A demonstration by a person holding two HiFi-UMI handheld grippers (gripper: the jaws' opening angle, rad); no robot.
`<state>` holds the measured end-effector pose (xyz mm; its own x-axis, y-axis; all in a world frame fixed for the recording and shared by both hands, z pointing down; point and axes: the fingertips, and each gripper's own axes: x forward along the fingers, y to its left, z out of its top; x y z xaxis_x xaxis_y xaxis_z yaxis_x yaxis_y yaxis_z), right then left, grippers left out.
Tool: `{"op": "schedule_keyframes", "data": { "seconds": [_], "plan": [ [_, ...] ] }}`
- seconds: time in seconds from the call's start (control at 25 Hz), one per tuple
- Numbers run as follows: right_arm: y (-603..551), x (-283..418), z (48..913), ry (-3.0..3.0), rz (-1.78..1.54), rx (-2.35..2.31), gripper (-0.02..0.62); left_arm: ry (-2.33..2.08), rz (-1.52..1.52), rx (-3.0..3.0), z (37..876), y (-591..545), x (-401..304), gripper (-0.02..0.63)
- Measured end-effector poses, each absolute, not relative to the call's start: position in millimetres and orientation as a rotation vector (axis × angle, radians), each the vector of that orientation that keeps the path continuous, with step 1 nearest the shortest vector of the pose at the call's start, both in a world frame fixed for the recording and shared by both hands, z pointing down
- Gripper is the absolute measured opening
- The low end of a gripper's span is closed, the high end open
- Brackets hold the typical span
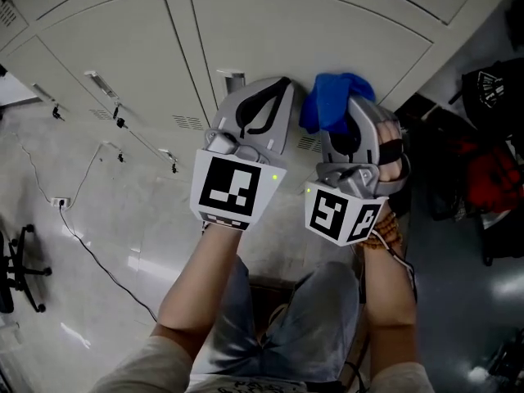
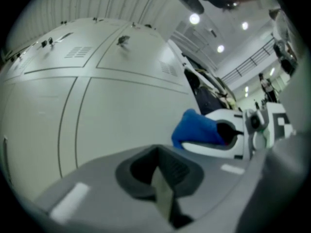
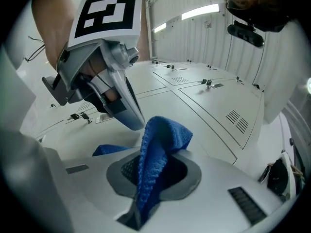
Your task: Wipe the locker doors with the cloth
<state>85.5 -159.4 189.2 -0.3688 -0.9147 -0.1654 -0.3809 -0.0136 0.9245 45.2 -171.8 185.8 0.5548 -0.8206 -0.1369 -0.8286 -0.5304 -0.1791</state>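
Right tongs pinch the cloth; left tongs are pressed together on nothing. I reckon wiping's next, so press the cloth onto the locker doors ahead.

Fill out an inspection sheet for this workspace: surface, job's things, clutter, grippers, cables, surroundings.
Surface: locker doors, pale grey, shut, with vent slots and small latches; no dirt can be made out.
Job's things: blue cloth, bunched; whether it touches a door cannot be told.
Clutter: bags, black and red, on the floor right of the lockers.
Grippers: left gripper jaws together, nothing between them; right gripper jaws clamped on the blue cloth. Both point at the doors, side by side.
Cables: black cable trails across the floor from a small socket.
Surroundings: floor, pale and glossy; chair base at the left edge.
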Motion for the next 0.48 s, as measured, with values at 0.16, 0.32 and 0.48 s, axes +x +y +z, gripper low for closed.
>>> {"op": "schedule_keyframes", "data": {
  "seconds": [0.16,0.32,0.48],
  "plan": [
    [-153,86,180,-1.948,-1.225,1.416,0.046,1.383,0.033,-2.575,175,-169,44,0.002],
    [-132,87,174,-2.411,-0.714,1.557,0.046,1.406,0.004,-2.616,181,-161,36,0.002],
    [-110,81,183,-2.713,-0.259,1.503,0.046,1.394,0.073,-2.758,190,-141,37,0.002]
  ]
}}
